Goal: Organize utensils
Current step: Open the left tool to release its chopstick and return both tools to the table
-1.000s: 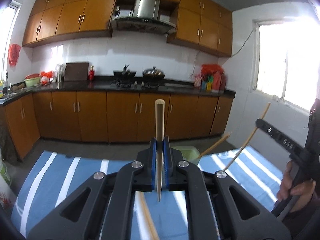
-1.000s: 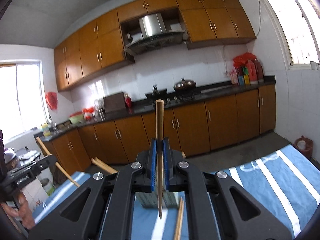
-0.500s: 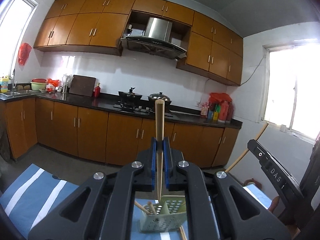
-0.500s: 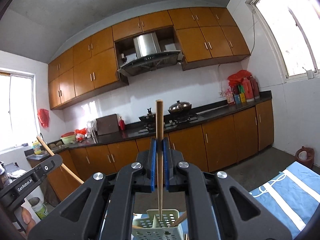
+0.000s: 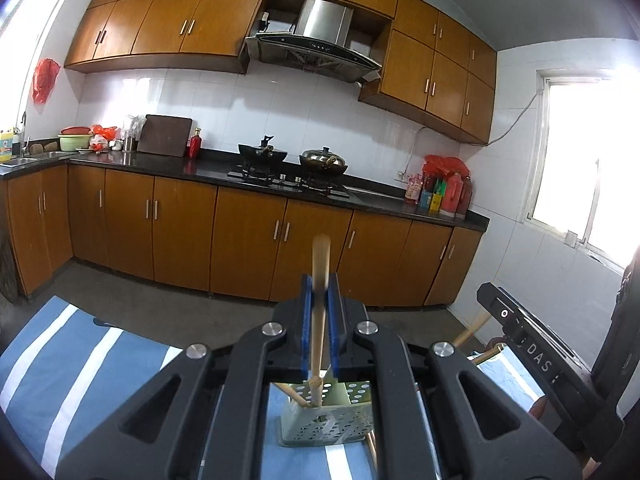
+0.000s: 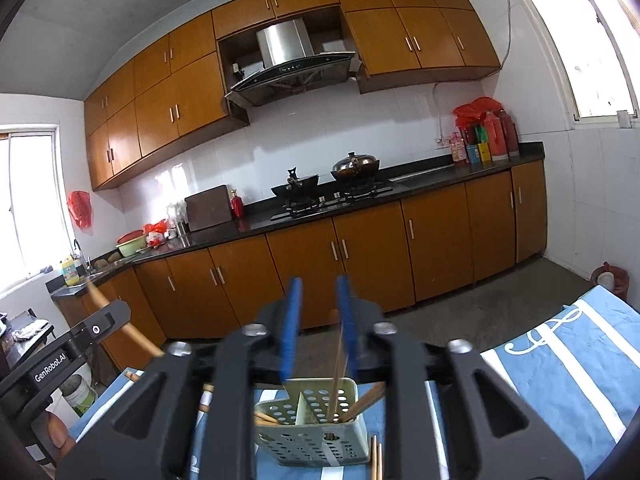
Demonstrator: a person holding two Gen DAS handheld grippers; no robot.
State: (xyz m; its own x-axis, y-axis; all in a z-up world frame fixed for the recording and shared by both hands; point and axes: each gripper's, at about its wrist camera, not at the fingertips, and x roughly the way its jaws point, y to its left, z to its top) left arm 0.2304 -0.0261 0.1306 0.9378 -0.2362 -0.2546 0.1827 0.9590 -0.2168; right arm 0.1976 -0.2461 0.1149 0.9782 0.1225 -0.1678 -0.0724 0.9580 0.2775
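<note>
caddy near table edge, open floor beyond | chopsticks in both bins | L gripper pinching chopstick | R gripper spreading, stick loose between jaws

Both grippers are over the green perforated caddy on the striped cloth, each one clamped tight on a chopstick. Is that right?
Not quite. Only the left gripper is clamped on a chopstick. The right wrist view shows the right gripper with its jaws opening, and its chopstick standing loose between the pads, its lower end in the caddy. The rest stands.
</note>
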